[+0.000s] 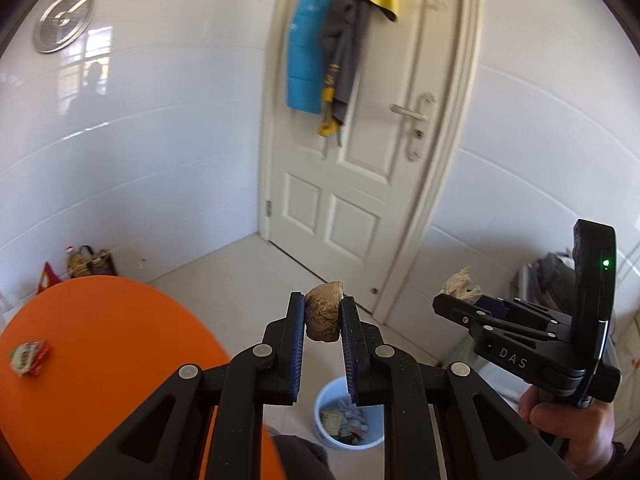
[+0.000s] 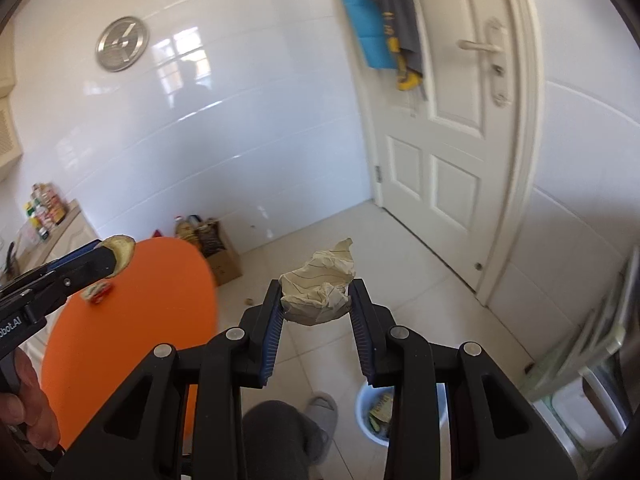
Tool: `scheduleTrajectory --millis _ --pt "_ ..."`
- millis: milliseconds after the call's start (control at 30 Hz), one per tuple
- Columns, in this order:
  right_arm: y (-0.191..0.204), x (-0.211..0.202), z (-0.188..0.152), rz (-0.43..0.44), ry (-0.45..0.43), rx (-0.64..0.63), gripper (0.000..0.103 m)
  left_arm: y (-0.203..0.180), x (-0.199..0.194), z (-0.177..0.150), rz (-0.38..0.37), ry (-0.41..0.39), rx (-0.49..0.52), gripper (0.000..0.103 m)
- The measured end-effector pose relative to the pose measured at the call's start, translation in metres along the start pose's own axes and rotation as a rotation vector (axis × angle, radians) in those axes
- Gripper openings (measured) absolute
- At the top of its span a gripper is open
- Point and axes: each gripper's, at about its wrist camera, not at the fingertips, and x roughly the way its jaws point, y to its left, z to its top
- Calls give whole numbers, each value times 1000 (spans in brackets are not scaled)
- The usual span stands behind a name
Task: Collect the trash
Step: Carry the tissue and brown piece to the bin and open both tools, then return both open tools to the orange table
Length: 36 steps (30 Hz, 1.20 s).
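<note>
My left gripper (image 1: 322, 316) is shut on a brown, rough peel-like scrap (image 1: 323, 312), held in the air beside the orange table. The same gripper (image 2: 114, 258) and its brown scrap (image 2: 120, 254) show at the left of the right wrist view. My right gripper (image 2: 316, 300) is shut on a crumpled cream paper wad (image 2: 320, 286); in the left wrist view this gripper (image 1: 460, 298) and the paper wad (image 1: 460, 284) appear at the right. A pale blue trash bin (image 1: 348, 414) (image 2: 380, 412) with wrappers inside stands on the floor below both grippers. A red-and-green wrapper (image 1: 29, 357) (image 2: 97, 292) lies on the table.
The round orange table (image 1: 100, 360) (image 2: 160, 300) fills the left. A white door (image 1: 352, 160) with hanging clothes stands ahead. A cardboard box (image 2: 224, 260) with bottles sits by the tiled wall. A person's leg and grey slipper (image 2: 320, 412) are near the bin. A hand (image 1: 572, 428) holds the right gripper.
</note>
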Motion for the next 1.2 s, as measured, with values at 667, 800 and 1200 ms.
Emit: scheduleTrajectory --millis 667,800,1200 --pt "-140 124 -76 -121 315 227 33 -73 219 -42 -183 507 8 13" --pt "-150 149 -82 -128 359 243 35 -81 256 -41 -180 562 19 14" --pt "-178 166 -103 -171 406 322 78 -102 307 -16 -90 596 42 70"
